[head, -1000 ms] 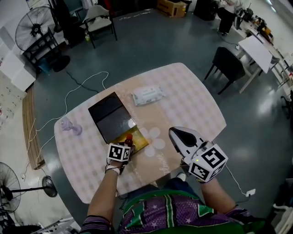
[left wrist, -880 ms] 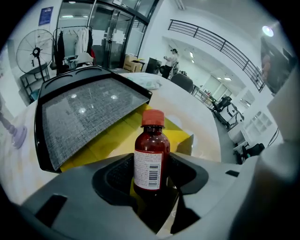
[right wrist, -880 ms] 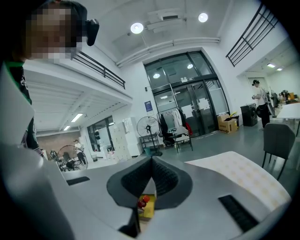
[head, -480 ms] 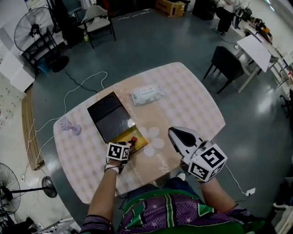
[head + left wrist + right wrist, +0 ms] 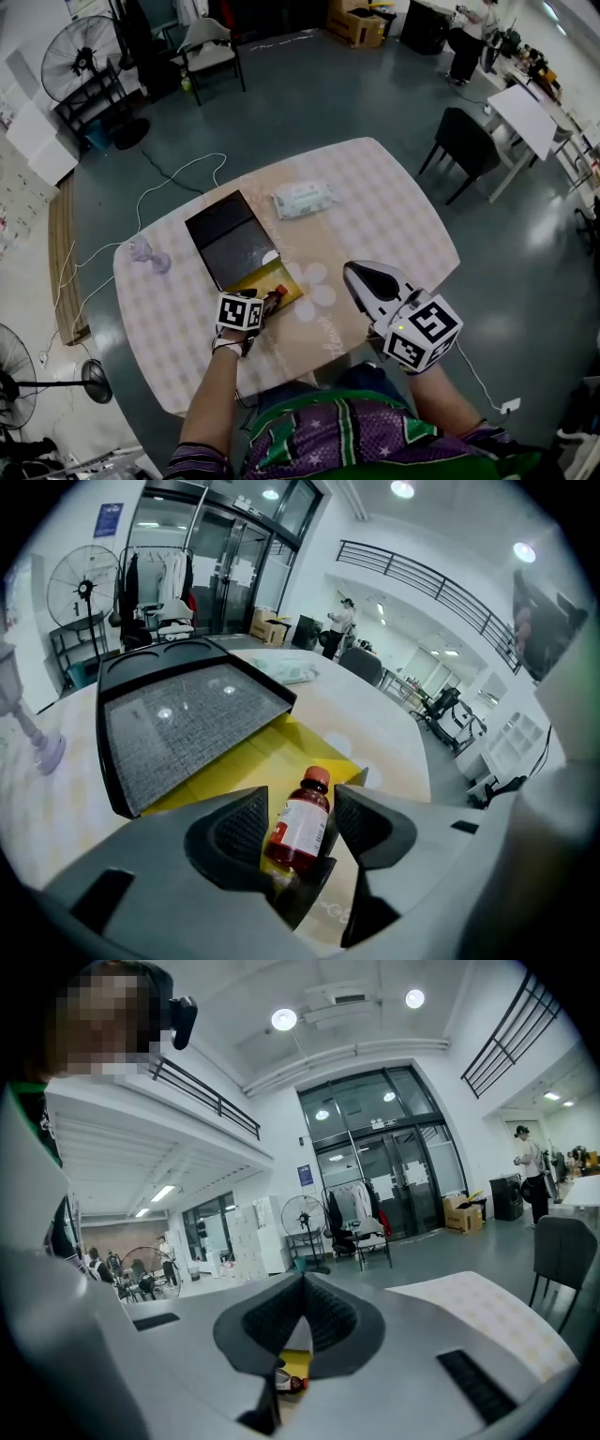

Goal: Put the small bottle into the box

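Note:
A small bottle (image 5: 298,824) of red liquid with a red cap lies tilted forward between the jaws of my left gripper (image 5: 298,829), which is shut on it. It hangs over the near edge of the yellow box (image 5: 272,754), whose black lid (image 5: 183,714) stands open behind. In the head view the left gripper (image 5: 265,306) holds the bottle (image 5: 273,299) at the box (image 5: 267,281) near the table's front. My right gripper (image 5: 356,274) hovers to the right of the box with its jaws shut and nothing in them. The right gripper (image 5: 302,1321) view shows its jaws closed together.
A pack of wipes (image 5: 302,199) lies behind the box on the checked table (image 5: 394,216). A clear stemmed glass (image 5: 147,255) stands at the table's left end. Chairs, fans and a floor cable surround the table.
The bottle stood upright in the left gripper a second ago; it has tipped forward and lower toward the yellow box. The right gripper has stayed put.

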